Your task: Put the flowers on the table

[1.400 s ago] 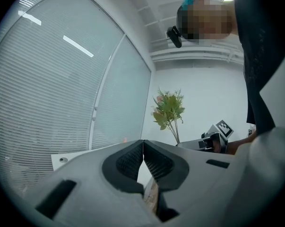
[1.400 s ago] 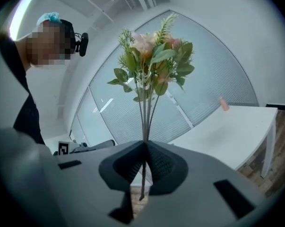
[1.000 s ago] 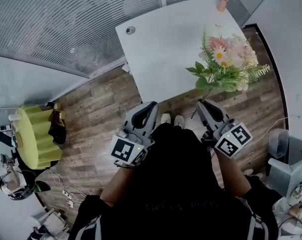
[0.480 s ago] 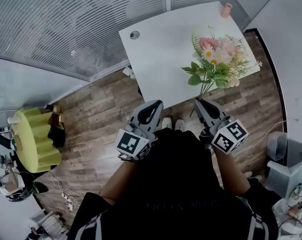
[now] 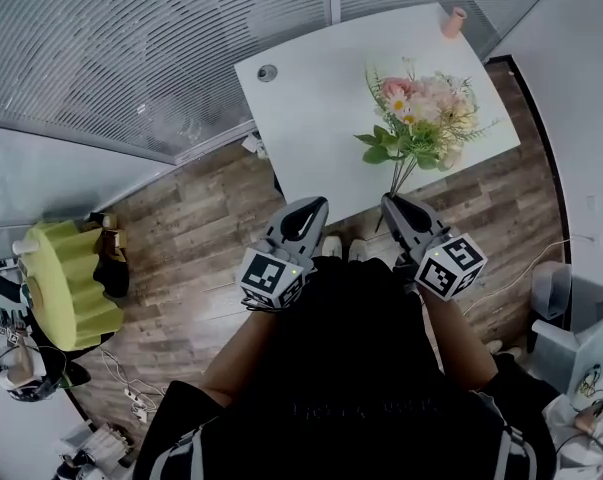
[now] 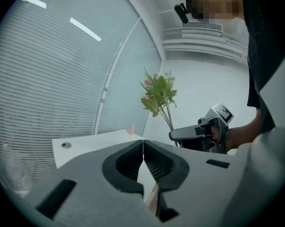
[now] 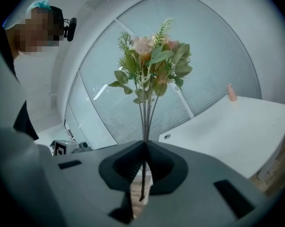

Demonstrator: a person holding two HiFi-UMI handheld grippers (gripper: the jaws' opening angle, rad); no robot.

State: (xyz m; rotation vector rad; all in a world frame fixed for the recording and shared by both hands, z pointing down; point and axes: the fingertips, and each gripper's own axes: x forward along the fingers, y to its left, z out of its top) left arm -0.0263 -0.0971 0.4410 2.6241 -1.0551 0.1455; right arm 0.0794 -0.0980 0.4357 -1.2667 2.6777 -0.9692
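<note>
A bunch of pink and white flowers (image 5: 422,118) with green leaves is held upright by its thin stems in my right gripper (image 5: 390,202), which is shut on them. In the right gripper view the stems (image 7: 145,122) pass down between the closed jaws and the blooms (image 7: 151,65) stand above. The bunch hangs over the near right part of the white table (image 5: 311,108). My left gripper (image 5: 312,206) is shut with nothing in it, just short of the table's near edge. The left gripper view shows the flowers (image 6: 159,96) and the right gripper (image 6: 199,134) off to its right.
A small peach vase (image 5: 455,20) stands at the table's far right corner, also visible as the vase (image 7: 232,92). A round cable hole (image 5: 268,71) sits near the table's left corner. Blinds cover the glass wall behind. A yellow stool (image 5: 66,283) stands on the wood floor at left.
The person has stepped closer to the table. The flowers have moved left and further over the tabletop. Both grippers have moved forward, still shut.
</note>
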